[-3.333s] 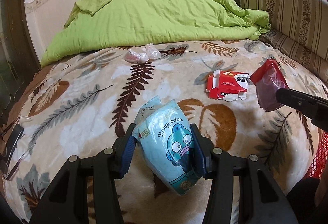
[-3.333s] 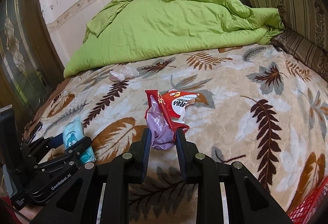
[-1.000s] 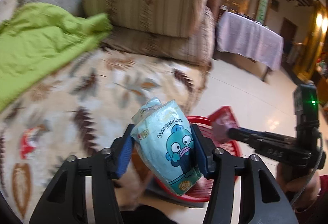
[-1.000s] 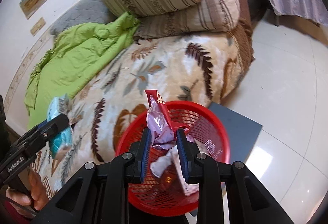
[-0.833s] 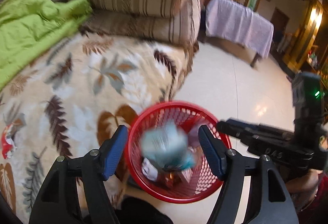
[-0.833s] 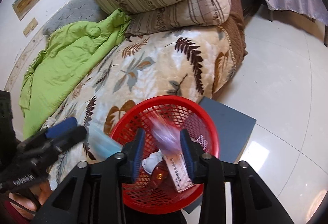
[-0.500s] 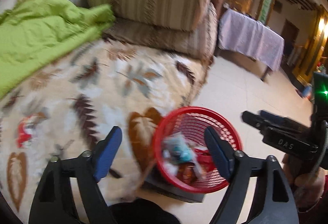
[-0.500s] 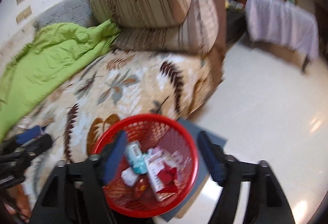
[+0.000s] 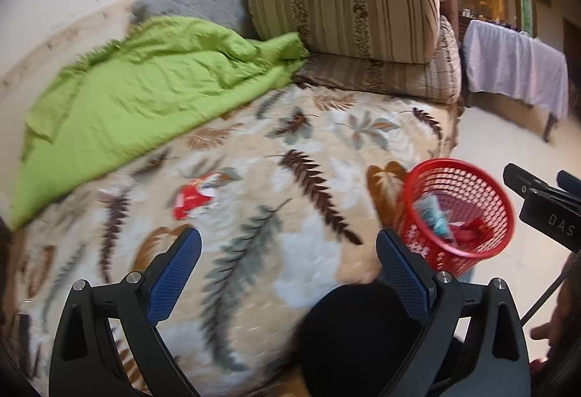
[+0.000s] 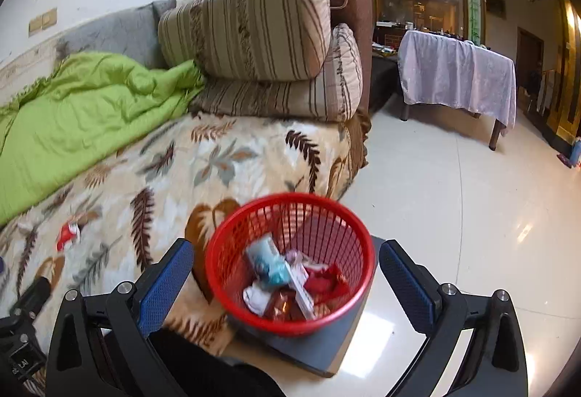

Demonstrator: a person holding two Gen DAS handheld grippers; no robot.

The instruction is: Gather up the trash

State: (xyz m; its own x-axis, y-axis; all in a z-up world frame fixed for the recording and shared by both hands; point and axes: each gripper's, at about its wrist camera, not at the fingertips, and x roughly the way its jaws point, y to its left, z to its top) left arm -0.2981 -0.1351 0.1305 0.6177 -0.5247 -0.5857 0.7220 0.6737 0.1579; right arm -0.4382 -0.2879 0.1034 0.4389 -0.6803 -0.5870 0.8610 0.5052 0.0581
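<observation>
with its 2 blue-padded jaws spread wide and nothing between them, the right hand-held gripper (image 10: 287, 264) hangs directly above the red basket (image 10: 232, 244). the left hand-held gripper (image 9: 288, 259) is likewise fully open and empty, held over the leaf-patterned blanket (image 9: 254, 201) of the bed. the basket stands on a dark grey board (image 10: 326, 349) on the tiled floor (image 10: 454, 201), just beside the bed's edge. inside it lie a light blue packet (image 10: 268, 260), a red wrapper (image 10: 323, 280) and other pieces, too blurred to name. 1 red and white wrapper (image 9: 192, 195) lies on the blanket, well apart from the basket. a green quilt (image 9: 138, 88) and striped cushions (image 9: 348, 4) lie beyond.
</observation>
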